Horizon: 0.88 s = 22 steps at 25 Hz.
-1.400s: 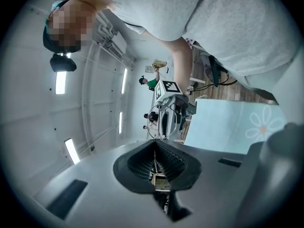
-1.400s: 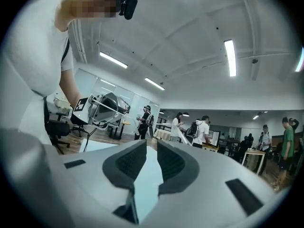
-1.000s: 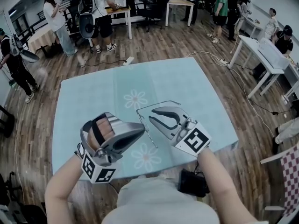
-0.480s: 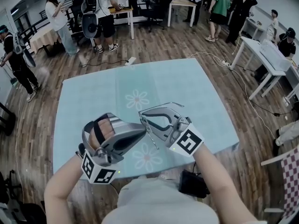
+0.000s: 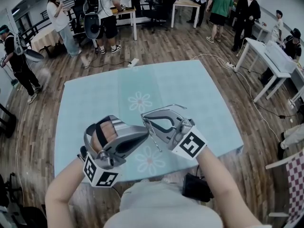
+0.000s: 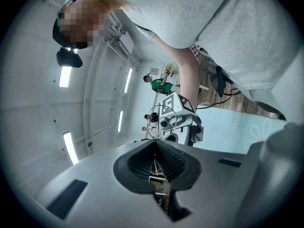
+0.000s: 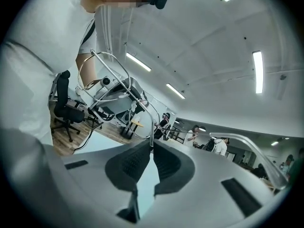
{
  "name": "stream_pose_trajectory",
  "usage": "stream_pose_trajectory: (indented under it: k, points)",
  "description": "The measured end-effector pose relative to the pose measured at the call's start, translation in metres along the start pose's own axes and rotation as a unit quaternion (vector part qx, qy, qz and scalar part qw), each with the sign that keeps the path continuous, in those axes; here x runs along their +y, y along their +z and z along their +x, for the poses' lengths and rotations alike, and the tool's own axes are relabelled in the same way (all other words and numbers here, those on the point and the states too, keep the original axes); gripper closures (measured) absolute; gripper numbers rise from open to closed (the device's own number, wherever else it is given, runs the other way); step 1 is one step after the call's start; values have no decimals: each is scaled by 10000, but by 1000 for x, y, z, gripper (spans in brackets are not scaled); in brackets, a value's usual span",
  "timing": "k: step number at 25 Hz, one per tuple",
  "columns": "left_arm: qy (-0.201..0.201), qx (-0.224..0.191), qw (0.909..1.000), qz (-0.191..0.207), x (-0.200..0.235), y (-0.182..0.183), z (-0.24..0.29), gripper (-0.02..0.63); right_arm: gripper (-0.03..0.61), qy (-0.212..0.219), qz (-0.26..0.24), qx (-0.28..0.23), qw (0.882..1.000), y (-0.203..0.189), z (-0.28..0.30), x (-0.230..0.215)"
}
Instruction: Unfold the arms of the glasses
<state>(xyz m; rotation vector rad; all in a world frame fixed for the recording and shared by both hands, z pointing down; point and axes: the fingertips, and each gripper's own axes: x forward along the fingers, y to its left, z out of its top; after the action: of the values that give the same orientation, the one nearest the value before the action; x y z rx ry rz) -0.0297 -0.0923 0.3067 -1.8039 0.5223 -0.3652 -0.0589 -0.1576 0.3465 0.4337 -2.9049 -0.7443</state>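
Thin wire-rimmed glasses [image 5: 164, 107] hang in the air above the pale blue flowered tablecloth [image 5: 95, 99], between my two grippers. My left gripper [image 5: 145, 135] is shut on the frame; in the left gripper view its jaws [image 6: 154, 144] meet on the wire, with a round lens rim [image 6: 161, 122] just beyond. My right gripper [image 5: 145, 116] faces it from the right. Its jaws have just been closing and now pinch the wire [image 7: 153, 122] at their tips [image 7: 152, 146]. One temple arm [image 7: 247, 144] sweeps out to the right, close to that camera.
The table stands on a wooden floor with a cable [image 5: 247, 87] running past its right side. White desks [image 5: 270, 56] stand at the right. Several people [image 5: 102, 13] stand at the back and left. A black pouch [image 5: 194, 186] sits at the person's waist.
My right gripper has shifted left, closer to the left gripper, and its jaws have closed onto the glasses' wire. The left gripper has held still.
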Motion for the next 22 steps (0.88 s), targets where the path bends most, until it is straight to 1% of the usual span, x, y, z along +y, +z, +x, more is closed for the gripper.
stream_pose_trajectory:
  k: [8, 15, 19, 22]
  points:
    - [46, 78, 9999, -61, 2, -4, 1, 603, 552, -153, 95, 40, 9998, -5, -10, -12]
    - [48, 134, 9998, -113, 1, -8, 1, 603, 551, -359, 217, 158, 9990, -13, -25, -20]
    - [46, 169, 9998, -125, 0, -12, 2, 603, 551, -544, 369, 68, 9978, -13, -32, -27]
    - [40, 203, 9997, -114, 0, -15, 4, 603, 549, -629, 370, 117, 9973, -17, -39, -31]
